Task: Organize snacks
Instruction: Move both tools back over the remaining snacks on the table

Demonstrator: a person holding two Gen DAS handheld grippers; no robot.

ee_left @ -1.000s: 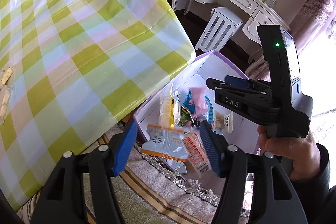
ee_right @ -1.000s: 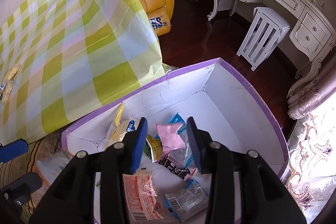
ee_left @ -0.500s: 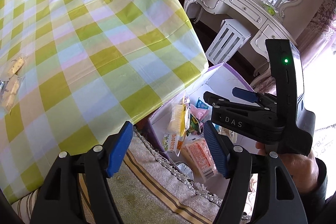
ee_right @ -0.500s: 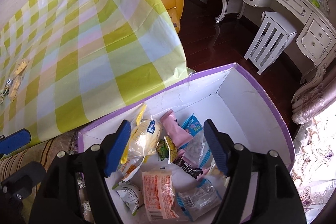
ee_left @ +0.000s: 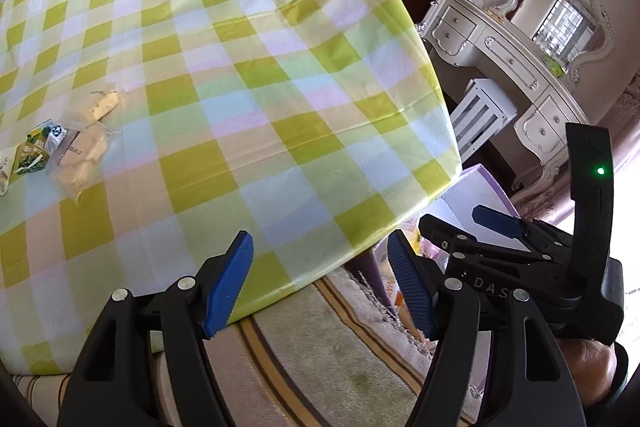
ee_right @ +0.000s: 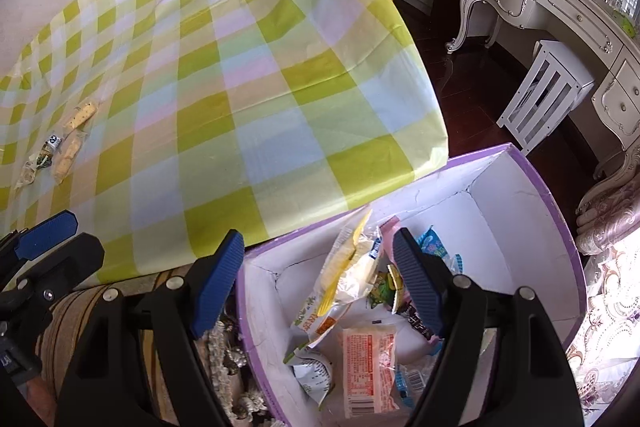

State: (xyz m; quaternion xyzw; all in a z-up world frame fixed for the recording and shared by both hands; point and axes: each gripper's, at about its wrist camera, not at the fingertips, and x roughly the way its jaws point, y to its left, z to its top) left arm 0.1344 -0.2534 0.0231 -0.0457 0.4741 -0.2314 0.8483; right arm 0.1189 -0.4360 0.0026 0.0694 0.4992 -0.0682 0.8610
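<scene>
1. Looking through both wrist cameras, I see my left hand-held gripper (ee_left: pixel 320 283) with its blue pads apart and nothing between them, above the edge of the counter covered with a yellow-green checked plastic cloth (ee_left: pixel 248 99).
2. My right hand-held gripper (ee_right: pixel 318 283) has its jaws opening, and no packet is pressed between the pads; it hangs over the white cardboard box with purple rim (ee_right: pixel 532 187).
3. Many snack packets lie in that box, among them a red-and-white printed packet (ee_right: pixel 370 367) and a yellow-white crumpled bag (ee_right: pixel 344 267).
4. Two clear packets of pale biscuits (ee_left: pixel 90 131) and a small green packet (ee_left: pixel 34 151) lie on the counter, at its far left, well apart from the box.
</scene>
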